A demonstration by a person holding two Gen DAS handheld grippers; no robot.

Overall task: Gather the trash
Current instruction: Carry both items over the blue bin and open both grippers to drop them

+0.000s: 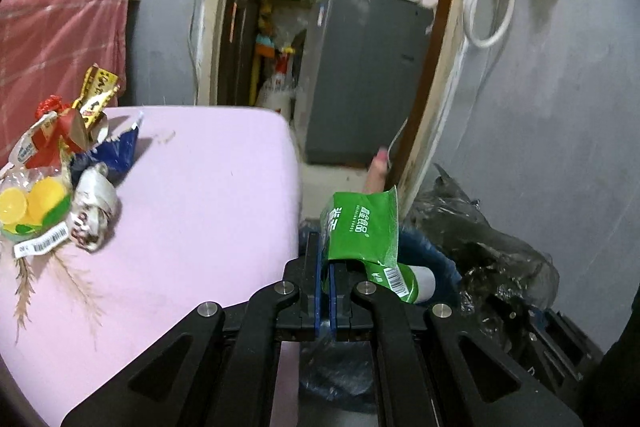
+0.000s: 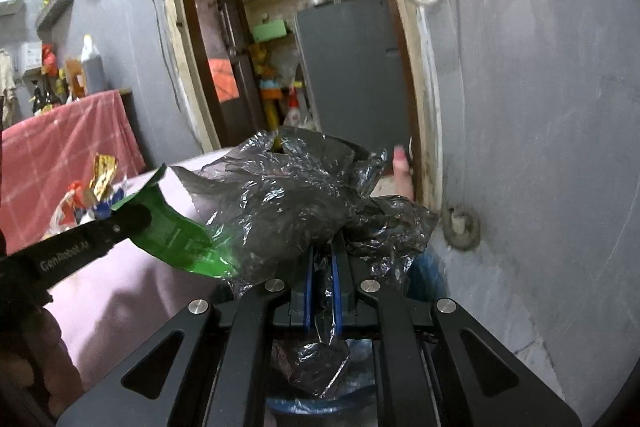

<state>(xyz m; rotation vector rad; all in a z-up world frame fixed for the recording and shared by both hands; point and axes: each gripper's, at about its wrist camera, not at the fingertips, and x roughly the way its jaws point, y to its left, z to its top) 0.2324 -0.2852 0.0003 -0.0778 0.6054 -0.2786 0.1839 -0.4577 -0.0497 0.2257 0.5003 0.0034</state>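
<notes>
2 claws, 2 loads — my left gripper [image 1: 327, 291] is clamped on a green wrapper [image 1: 362, 227], and my right gripper [image 2: 322, 291] is pinched together on a black plastic bag [image 2: 280, 203].

From the left wrist view, the green wrapper stands up from the pads, just past the edge of the pink table [image 1: 192, 187], above a blue-rimmed bin [image 1: 436, 259]; the bag lies crumpled to its right. In the right wrist view, the wrapper's green end pokes under the bag's near fold, so the 2 are touching or very near.

More trash sits in a heap [image 1: 60, 179] at the table's far left: foil packets, a red ribbon, a clear pack with yellow fruit slices, a crushed silver wrapper.

All of it looks light and limp. The wrapper is thin film, slick and springy — I judge it could slide out unless the pads bite a flat, doubled edge, as they do now. The bag is soft and crinkly, with no stiffness; a bunched fold is the best hold, and its loose folds could snag the wrapper. For the heap, I'd pick crimped seams, not slick faces.
</notes>
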